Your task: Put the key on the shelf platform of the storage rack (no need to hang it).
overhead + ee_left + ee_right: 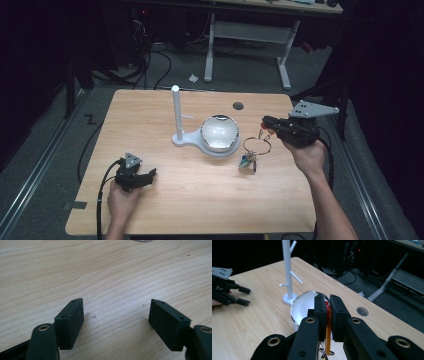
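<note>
Table (pixel 200 200) brightly lit from overhead; surroundings dark; soft focus, bowl (pixel 219 132) glare.

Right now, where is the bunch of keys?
In the high view the bunch of keys hangs by its ring from the right gripper, at the table's right side, just right of the shiny bowl on the white stand.

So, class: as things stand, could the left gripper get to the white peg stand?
Probably yes. The left gripper is open and holds nothing, and bare table lies between it and the white peg stand; the bowl sits beside the stand's far side.
</note>
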Demonstrator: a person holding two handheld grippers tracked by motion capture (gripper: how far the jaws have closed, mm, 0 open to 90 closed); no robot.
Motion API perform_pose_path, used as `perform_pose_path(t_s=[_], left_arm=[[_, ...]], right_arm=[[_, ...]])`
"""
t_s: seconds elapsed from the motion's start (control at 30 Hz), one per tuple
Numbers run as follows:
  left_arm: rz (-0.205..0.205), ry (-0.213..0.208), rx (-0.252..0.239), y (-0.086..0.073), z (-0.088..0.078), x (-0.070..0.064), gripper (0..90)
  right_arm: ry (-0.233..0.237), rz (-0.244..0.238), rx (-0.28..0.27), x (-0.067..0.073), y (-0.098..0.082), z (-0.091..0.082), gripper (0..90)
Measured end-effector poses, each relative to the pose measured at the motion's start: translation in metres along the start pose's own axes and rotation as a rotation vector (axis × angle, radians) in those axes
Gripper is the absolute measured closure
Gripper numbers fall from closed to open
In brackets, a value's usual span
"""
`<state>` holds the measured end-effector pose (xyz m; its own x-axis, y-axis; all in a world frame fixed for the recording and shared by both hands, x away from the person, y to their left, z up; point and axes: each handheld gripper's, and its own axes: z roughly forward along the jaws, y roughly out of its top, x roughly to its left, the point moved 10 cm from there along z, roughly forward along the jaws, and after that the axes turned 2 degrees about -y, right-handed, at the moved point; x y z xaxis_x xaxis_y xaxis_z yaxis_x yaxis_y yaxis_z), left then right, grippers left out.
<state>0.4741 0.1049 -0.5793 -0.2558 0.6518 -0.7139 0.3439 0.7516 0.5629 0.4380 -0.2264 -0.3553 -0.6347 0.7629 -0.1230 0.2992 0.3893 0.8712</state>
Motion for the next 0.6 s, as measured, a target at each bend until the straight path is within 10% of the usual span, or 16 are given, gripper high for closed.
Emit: perform_pose_path(t_s=[0.6], left_arm=[[-0.002, 0.0, 0.001, 0.0, 0.0, 0.0, 28.6]], right_arm=[[0.103, -0.035, -0.031, 0.021, 0.064, 0.014, 85.3]])
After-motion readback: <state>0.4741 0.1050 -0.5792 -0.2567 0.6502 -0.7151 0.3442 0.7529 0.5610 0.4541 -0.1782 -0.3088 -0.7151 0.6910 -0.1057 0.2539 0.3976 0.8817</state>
